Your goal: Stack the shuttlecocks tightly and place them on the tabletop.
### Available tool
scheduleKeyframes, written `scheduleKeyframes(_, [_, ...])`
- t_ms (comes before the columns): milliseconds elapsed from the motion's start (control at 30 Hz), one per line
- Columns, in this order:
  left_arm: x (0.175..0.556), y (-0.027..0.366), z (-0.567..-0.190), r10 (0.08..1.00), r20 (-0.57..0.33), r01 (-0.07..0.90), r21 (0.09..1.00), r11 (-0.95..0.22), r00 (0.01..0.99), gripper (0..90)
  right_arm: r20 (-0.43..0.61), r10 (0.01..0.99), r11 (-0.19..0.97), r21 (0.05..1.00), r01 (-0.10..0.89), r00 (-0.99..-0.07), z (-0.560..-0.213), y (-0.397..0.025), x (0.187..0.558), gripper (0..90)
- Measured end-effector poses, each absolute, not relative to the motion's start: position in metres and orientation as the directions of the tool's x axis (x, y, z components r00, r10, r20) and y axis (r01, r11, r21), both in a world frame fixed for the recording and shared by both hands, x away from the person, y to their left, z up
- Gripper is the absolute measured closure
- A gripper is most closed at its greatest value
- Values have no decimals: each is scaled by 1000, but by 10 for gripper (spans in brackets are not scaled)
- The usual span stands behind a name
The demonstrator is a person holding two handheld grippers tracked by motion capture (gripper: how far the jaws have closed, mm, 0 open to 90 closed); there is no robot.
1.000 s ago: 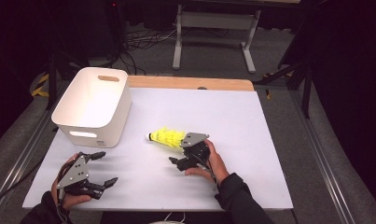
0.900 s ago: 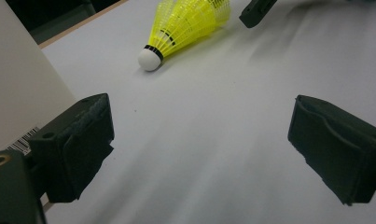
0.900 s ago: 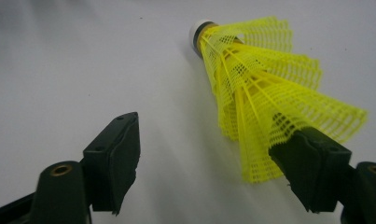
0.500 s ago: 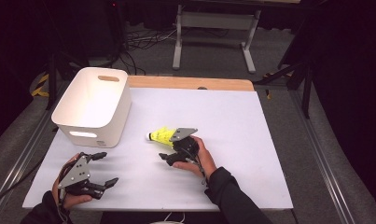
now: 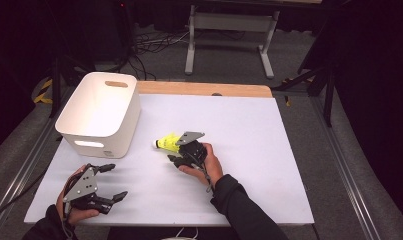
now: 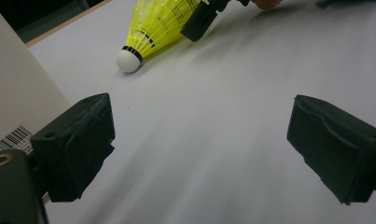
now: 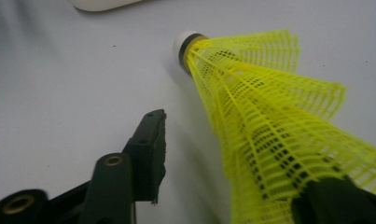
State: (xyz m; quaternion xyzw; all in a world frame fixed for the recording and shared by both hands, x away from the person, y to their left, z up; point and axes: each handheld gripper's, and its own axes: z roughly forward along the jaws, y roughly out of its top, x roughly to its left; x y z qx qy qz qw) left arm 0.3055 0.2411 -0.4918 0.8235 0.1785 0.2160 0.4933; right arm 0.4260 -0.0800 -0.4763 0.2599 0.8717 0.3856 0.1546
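Observation:
A yellow shuttlecock (image 5: 166, 143) with a white cork tip lies on its side on the white table (image 5: 269, 150), just right of the bin. My right gripper (image 5: 176, 153) is at its wide end, open. In the right gripper view the mesh skirt (image 7: 269, 107) lies between the jaws, resting over the right one, with a gap to the left one. My left gripper (image 5: 118, 181) rests open near the table's front left corner, nothing between its jaws. The left gripper view looks across bare table toward the shuttlecock (image 6: 153, 28) and one jaw of the other gripper.
A white plastic bin (image 5: 96, 135) with a handle slot stands at the table's back left; its wall (image 6: 13, 93) is close on the left gripper's left. A wooden strip (image 5: 204, 89) edges the far side. Dark floor, cables and a stand lie beyond.
My right gripper has moved left along the table and closed in on the shuttlecock, so its jaws now straddle the skirt. The left gripper has stayed put.

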Motion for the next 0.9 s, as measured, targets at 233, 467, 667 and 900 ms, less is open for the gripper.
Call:
scheduleKeyframes(233, [306,241,-493,505,182,83,885,-458,843,86,-103,615,556,759,337,-782,-478,-73,436,809])
scheduleKeyframes(467, [308,244,-493,511,169,90,892,-444,843,88,-119,615,557,766,322,-779,-478,-71,441,855])
scheduleKeyframes(667, [307,246,-493,526,163,98,896,-432,835,88,-116,612,550,773,315,-783,-476,-72,440,860])
scheduleKeyframes(900, [305,247,-493,532,168,100,894,-437,830,89,-107,611,526,795,302,-784,-471,-74,436,868])
